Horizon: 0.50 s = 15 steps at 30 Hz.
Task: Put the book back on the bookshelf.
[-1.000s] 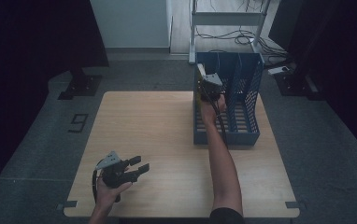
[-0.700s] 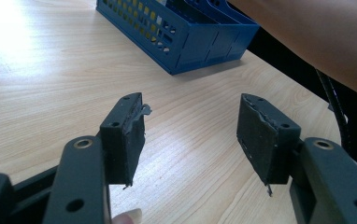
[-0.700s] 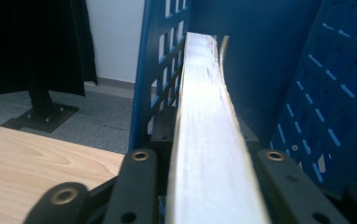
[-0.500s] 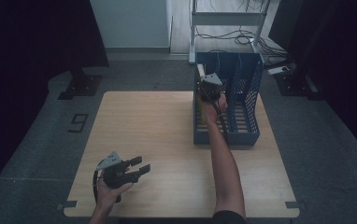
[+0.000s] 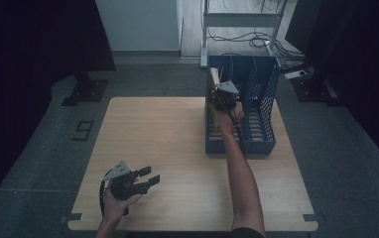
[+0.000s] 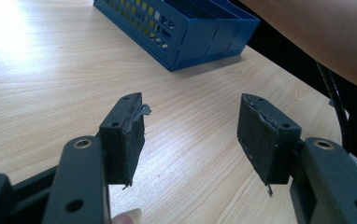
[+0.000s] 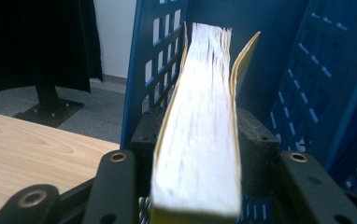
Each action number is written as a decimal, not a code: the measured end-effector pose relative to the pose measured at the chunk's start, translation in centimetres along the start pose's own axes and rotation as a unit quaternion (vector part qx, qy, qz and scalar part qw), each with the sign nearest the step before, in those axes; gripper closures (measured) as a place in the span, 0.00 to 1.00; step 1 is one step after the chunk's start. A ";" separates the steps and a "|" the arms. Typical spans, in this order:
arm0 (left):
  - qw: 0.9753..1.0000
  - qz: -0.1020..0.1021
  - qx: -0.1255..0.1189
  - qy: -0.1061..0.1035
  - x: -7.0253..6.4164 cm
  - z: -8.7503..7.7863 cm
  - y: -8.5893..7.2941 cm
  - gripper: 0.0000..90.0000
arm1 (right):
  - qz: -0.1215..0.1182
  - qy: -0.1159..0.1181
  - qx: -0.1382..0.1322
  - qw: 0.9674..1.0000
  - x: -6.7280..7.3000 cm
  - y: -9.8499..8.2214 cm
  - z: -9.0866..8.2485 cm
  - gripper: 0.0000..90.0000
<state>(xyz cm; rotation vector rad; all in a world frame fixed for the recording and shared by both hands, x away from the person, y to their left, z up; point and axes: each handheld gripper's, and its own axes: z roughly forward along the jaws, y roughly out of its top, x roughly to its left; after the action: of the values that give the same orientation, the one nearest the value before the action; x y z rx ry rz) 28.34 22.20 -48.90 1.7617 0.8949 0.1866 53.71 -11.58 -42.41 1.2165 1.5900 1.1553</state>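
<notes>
Blue rack [image 5: 259,99], left slot: book [image 7: 197,130] upright between your right gripper [image 7: 197,149] jaws, which have just been opening. Your left gripper [image 6: 190,135] gapes empty over table [image 5: 167,134].

R hand-held gripper [image 7: 196,140] | jaws just opening, book [image 7: 197,140] between | inside blue rack [image 7: 153,60]

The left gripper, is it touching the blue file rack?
Apart. In the high view the left gripper sits near the table's front-left corner, with bare wood between it and the blue file rack at the far right.
</notes>
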 end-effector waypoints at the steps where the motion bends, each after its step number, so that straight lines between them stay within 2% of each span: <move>1: 1.000 0.000 0.000 0.001 0.0 0.0 0.0 0.46 | 0.001 0.001 0.000 1.000 0.0 -0.1 -0.1 0.62; 12: 1.000 -0.004 -0.004 0.005 0.1 -0.2 0.0 0.46 | 0.014 0.011 -0.015 1.000 -0.2 -0.1 -1.5 0.55; 15: 1.000 -0.003 -0.002 0.006 0.1 -0.1 -0.1 0.46 | 0.013 0.015 -0.010 1.000 -0.2 0.0 -1.9 0.53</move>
<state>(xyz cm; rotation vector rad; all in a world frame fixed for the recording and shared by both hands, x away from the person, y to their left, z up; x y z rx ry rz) 28.33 22.36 -48.94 1.7553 0.9075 0.1942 51.98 -12.11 -41.97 1.2153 1.5854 1.2077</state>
